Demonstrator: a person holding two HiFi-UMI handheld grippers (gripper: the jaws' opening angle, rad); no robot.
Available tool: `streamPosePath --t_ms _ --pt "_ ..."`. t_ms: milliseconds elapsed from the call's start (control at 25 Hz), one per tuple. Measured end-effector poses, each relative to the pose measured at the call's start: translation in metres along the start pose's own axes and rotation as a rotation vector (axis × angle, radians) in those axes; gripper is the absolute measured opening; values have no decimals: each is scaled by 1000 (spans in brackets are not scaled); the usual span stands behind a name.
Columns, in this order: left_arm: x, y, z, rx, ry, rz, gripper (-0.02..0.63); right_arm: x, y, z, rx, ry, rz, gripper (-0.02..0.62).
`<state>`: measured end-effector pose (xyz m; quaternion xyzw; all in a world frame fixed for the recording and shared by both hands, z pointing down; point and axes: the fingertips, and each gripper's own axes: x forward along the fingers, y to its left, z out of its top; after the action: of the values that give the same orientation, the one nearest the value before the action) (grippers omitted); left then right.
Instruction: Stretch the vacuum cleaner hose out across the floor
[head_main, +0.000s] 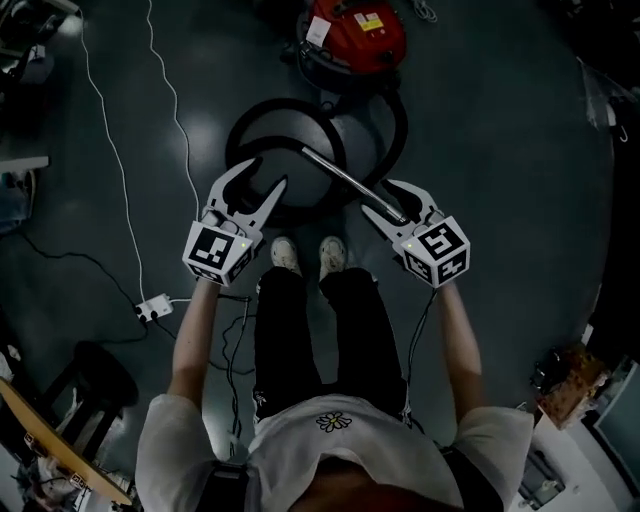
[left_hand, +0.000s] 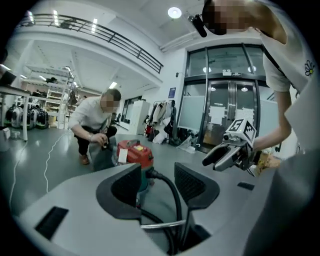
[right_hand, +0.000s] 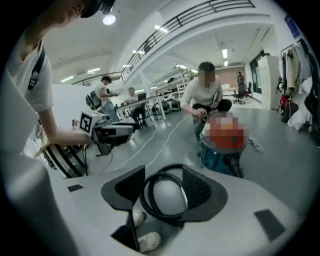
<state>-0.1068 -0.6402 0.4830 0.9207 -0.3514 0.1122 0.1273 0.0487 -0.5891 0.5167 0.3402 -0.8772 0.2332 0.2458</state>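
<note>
- Two claws are shown above the floor: the left claw (head_main: 265, 176) and the right claw (head_main: 378, 197). Both are released, with jaws apart and nothing gripped between them.
- One black hose (left_hand: 175, 195) is seen coiled in a loop on the floor, between the person's shoes (head_main: 285, 252) and the red vacuum cleaner (head_main: 355, 35). Its metal wand (head_main: 345, 178) is laid across the loop, and the near end appears just under the right claw.
- Three hazards are judged likely:
  - A slip can be expected if the smooth wand is pinched near its tip, where little surface is offered to the pads.
  - The canister may be dragged or tipped if the coil is drawn taut too sharply. A crouching person (left_hand: 95, 125) is seen right beside it.
  - The loop may be caught on the shoes, or the white cable (head_main: 122, 180) nearby may be snagged, if the hose is swept sideways.
</note>
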Motion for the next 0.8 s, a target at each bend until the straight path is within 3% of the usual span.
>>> streamPosePath --t_ms 240,320,400,520,600,720,800 --pt "93 63 -238 71 47 -30 189 171 -96 -250 31 242 111 225" --pt "114 74 -297 112 55 -41 189 210 -117 -308 -53 323 125 225" --pt "128 81 -344 171 69 -48 189 239 -134 -341 -168 379 116 225" --pt "136 79 -388 225 91 -58 189 263 -149 -370 -247 453 118 225" --pt "134 76 -402 221 108 -54 189 273 -149 -382 -219 502 115 225" --pt "121 77 -413 220 131 -29 189 290 -160 -411 -186 643 5 224" --pt "111 78 -423 220 141 -12 189 298 -168 -431 -284 723 -89 208"
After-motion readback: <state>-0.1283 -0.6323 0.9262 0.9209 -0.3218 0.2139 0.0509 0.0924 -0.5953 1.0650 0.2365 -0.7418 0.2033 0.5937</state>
